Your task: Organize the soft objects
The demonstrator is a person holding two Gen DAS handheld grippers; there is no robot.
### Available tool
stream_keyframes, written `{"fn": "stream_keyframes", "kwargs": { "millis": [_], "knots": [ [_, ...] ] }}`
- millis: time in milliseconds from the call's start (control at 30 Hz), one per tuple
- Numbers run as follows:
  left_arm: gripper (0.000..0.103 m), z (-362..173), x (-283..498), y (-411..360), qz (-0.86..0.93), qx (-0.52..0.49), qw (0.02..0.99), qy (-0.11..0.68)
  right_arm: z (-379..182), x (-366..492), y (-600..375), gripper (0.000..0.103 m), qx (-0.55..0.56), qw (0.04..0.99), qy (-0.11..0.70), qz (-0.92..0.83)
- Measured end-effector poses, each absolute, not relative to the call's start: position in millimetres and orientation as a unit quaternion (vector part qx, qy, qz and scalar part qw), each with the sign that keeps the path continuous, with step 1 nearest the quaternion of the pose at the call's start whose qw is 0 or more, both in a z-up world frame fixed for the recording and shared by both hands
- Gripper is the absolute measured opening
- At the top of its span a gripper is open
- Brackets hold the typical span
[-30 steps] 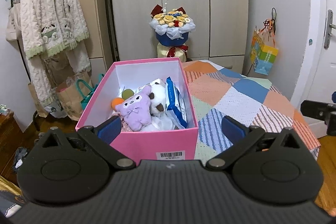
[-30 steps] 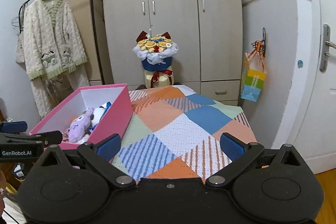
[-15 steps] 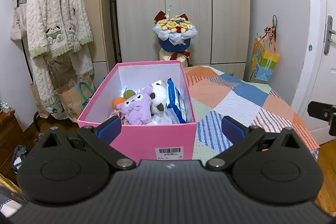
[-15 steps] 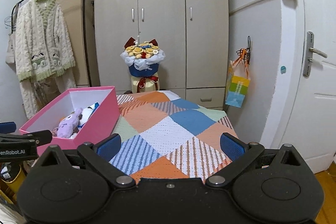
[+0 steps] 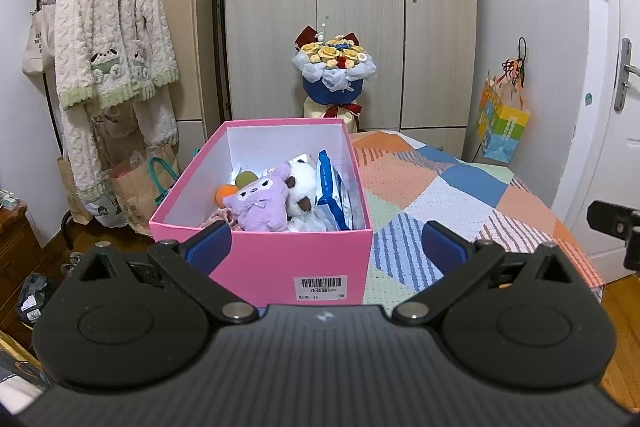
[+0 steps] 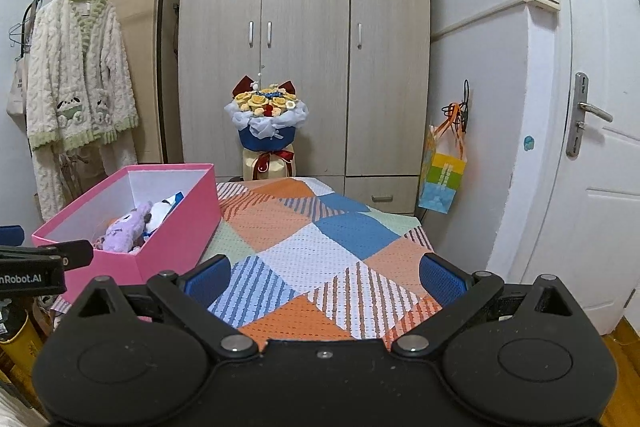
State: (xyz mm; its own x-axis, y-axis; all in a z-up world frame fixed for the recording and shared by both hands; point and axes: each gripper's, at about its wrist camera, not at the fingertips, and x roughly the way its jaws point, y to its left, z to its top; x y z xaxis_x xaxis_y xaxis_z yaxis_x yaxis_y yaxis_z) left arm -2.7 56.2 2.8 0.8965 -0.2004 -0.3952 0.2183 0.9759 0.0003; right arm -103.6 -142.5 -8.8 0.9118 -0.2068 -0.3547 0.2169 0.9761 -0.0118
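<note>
Barcode label (image 5: 320, 287) print on pink box (image 5: 280, 259) too small

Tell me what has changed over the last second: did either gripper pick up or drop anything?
Neither took hold of or released anything. Both the left gripper and the right gripper stayed open and empty, and both drew back and tilted up a little, so the pink box looks farther off and more of the wardrobe shows. The purple plush, the white plush and the blue packet lie in the box as before.
</note>
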Motion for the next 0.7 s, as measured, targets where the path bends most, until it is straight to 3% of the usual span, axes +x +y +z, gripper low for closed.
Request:
{"fn": "stream_keyframes", "kwargs": {
  "millis": [700],
  "knots": [
    [0.103,-0.5,-4.0,55.3,-0.097,0.019,0.976,0.193,-11.0,-108.9,-145.8,0.102,0.018,0.979,0.169,-0.114]
  ]
}}
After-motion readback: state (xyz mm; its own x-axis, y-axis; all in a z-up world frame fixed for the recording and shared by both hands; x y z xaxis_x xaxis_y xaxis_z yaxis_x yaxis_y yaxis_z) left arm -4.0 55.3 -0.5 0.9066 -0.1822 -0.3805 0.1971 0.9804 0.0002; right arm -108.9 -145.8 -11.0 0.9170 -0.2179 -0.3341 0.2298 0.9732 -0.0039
